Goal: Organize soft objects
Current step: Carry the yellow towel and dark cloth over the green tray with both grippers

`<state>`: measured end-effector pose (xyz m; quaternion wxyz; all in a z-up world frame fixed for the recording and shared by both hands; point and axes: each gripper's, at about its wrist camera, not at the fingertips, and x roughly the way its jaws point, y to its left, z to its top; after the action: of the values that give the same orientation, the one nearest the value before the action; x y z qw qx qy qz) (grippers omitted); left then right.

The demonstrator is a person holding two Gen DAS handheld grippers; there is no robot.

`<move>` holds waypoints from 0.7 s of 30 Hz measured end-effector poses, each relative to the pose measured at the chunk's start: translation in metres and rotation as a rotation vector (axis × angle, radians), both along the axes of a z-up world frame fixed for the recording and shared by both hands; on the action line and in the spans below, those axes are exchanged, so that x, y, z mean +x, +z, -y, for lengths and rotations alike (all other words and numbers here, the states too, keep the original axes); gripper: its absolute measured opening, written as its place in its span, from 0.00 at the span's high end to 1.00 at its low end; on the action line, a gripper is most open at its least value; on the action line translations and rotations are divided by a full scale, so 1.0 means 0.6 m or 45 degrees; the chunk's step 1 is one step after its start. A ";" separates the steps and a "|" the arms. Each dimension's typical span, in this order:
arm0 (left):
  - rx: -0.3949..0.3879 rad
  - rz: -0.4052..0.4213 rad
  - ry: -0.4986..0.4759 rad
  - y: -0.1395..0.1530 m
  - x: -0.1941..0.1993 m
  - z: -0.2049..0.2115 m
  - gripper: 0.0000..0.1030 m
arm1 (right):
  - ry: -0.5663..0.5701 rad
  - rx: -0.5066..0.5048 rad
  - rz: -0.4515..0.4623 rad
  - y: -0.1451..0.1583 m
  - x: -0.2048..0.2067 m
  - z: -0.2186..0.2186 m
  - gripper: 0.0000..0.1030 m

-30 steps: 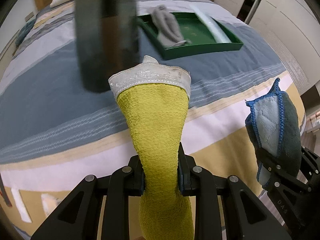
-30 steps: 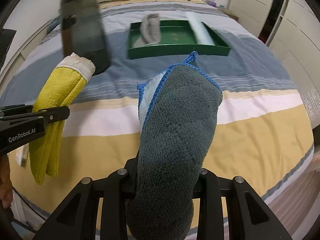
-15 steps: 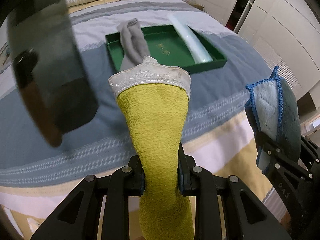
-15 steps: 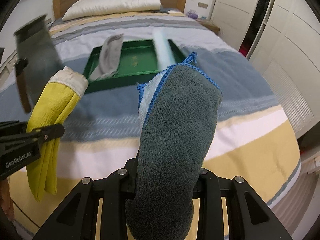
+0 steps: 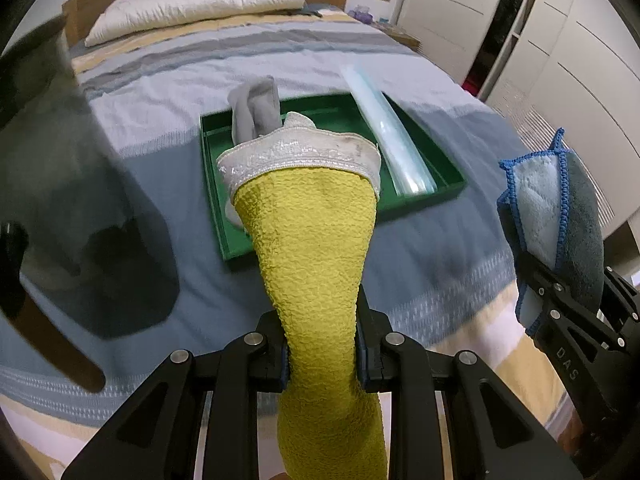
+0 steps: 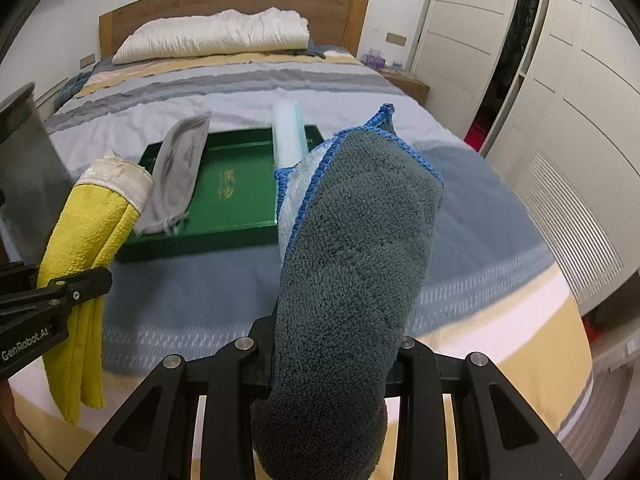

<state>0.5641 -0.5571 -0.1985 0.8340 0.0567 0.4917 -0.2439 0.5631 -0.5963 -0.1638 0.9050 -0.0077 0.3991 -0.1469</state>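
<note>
Left tongs (image 5: 322, 344) grasp yellow cloth (image 5: 316, 248); right tongs (image 6: 334, 354) grasp grey cloth (image 6: 356, 248).

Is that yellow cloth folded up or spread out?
Folded. The yellow cloth hangs from the left gripper's jaws in doubled layers, with its white hem bunched together on top.

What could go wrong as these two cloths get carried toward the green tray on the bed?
The yellow cloth hangs long below the left gripper and may snag the green tray rim. A grey pouch and pale roll already lie half over its edges, so the dark grey cloth could nudge them off.
</note>
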 end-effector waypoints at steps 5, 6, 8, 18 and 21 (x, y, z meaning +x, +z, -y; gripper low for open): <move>-0.016 0.037 0.048 0.008 0.031 0.011 0.80 | 0.014 -0.017 0.046 -0.002 0.036 0.011 0.71; -0.025 0.043 0.068 0.010 0.041 0.012 0.80 | 0.017 -0.018 0.058 -0.002 0.044 0.013 0.71; -0.040 0.060 0.108 0.016 0.056 0.011 0.80 | 0.025 -0.021 0.079 -0.001 0.060 0.018 0.71; -0.094 0.111 0.285 0.021 0.124 0.000 0.80 | 0.085 -0.090 0.144 -0.009 0.147 0.032 0.71; -0.098 0.119 0.306 0.019 0.137 0.012 0.80 | 0.118 -0.111 0.159 -0.014 0.179 0.027 0.71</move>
<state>0.6465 -0.5641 -0.1869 0.8808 -0.0232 0.4458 -0.1580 0.6705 -0.6125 -0.1724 0.9327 -0.0566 0.3345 -0.1224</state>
